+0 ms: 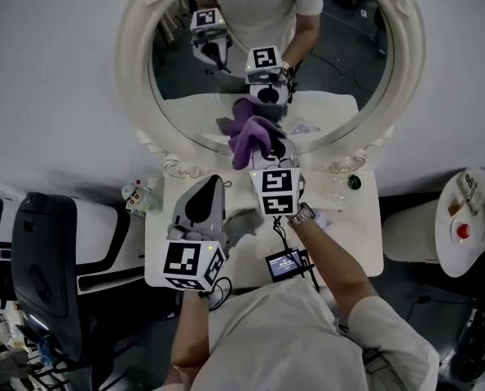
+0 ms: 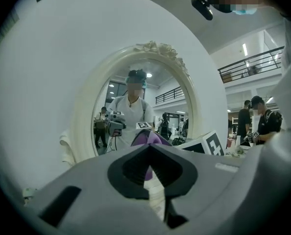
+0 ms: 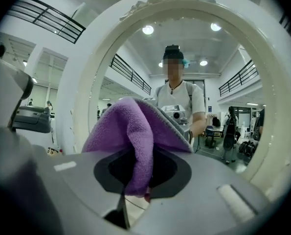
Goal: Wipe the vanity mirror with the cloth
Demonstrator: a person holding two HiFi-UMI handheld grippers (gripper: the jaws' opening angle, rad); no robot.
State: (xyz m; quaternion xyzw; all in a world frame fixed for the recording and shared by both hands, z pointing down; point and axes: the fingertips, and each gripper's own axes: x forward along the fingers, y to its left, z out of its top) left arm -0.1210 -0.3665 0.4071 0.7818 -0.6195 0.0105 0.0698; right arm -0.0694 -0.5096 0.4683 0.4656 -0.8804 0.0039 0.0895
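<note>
My right gripper point(image 1: 273, 147) is clamped on the purple cloth point(image 3: 135, 131). Jaws are narrow w/ a fold pinched btwn them, and the rest is bunched up over & ahead of the tips. Straight ahead of it stands the vanity mirror point(image 1: 332, 63), oval glass in a cream frame point(image 1: 134, 55) w/ carved trim on top. The cloth is at the lower part of the glass, just above the bottom rim, & meets its own refl. there. It looks like it's touching, but I can't be sure.

My left gripper point(image 2: 150, 145) holds nothing. Its jaws are together, tips meeting, w/ only a thin slit lower down. It's left of the right gripper & further back from the mirror, low over the white desk point(image 1: 358, 236), also pointing at the glass. The cloth shows just beyond its tips, apart from them.

Behind the right gripper is my wrist w/ a watch point(image 1: 302, 215). Behind that, a small black device w/ a lit screen point(image 1: 287, 261) shows at the near desk edge, w/ a cable running to it. Right of the right gripper, near the frame's foot, there's a small dark round thing point(image 1: 354, 182) on the desk. Left of the left gripper, by the desk's far corner, is a little toy figure point(image 1: 134, 192), and further left a black chair point(image 1: 46, 251). Well right of both grippers is a round white side table point(image 1: 446, 210) w/ a red item point(image 1: 463, 231) on it.

The glass reflects me in a white tee, plus both grippers & their marker cubes.
</note>
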